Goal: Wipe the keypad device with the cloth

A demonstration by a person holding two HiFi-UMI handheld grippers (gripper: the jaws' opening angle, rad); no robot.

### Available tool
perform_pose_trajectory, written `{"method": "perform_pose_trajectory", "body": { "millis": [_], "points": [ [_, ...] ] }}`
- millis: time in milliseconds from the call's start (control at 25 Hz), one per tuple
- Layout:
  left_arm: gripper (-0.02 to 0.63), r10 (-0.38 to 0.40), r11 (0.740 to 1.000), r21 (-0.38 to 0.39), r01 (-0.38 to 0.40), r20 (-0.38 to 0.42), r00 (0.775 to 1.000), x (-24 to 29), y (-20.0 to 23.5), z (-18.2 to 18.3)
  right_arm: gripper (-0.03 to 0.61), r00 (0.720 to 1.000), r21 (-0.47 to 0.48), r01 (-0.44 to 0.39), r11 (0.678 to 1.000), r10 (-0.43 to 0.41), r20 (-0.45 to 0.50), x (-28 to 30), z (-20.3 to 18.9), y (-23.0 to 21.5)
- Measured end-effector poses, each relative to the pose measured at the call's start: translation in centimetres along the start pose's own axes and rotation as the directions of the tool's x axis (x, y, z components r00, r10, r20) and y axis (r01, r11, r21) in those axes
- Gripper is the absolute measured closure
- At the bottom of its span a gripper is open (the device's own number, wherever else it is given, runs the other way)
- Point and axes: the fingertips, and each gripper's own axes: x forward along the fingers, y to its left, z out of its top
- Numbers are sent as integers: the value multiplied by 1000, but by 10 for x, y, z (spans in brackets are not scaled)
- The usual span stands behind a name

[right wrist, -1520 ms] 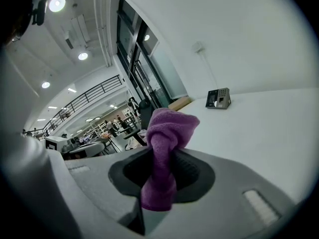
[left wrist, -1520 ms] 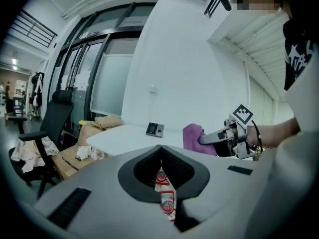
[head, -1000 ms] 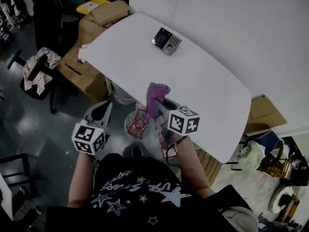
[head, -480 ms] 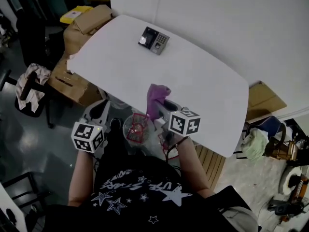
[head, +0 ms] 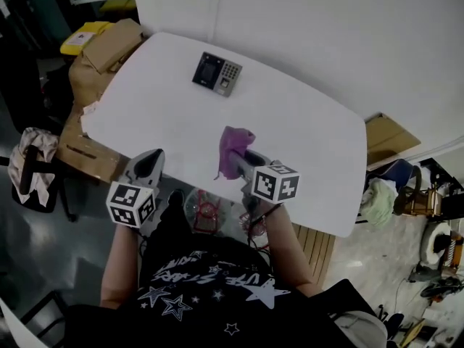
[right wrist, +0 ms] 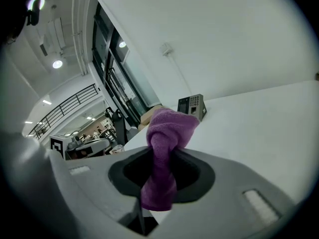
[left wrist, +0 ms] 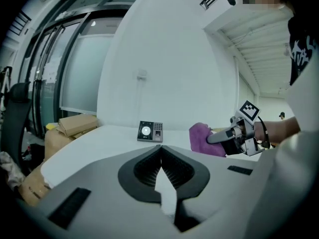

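Near the table edge, the cloth is clamped in the right gripper; the left gripper is clenched empty. Unheld, the keypad could be shoved when wiped.

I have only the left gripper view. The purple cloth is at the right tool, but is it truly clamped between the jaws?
Observer: Yes. The right gripper view shows the right tool shut on the cloth, with a tail running down between the jaws.
Operator: Is the cloth touching the keypad device?
Observer: No. In the head view, bare table lies between them; the keypad device sits toward the far side.
Operator: Where is my left tool?
Observer: The left tool is at the table's near left edge.
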Motion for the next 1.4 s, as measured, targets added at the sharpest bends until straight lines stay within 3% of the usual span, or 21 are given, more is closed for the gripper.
{"method": "perform_pose_trajectory", "body": {
  "millis": [480,1400],
  "points": [
    [607,-129,992,11,129,-39,991,76,71,38,479,994,56,108,993,-109,22,65,56,-15],
    [607,-274,961,-41,272,-74,959,167,166,54,479,970,64,237,969,-240,30,180,111,-17]
  ]
}}
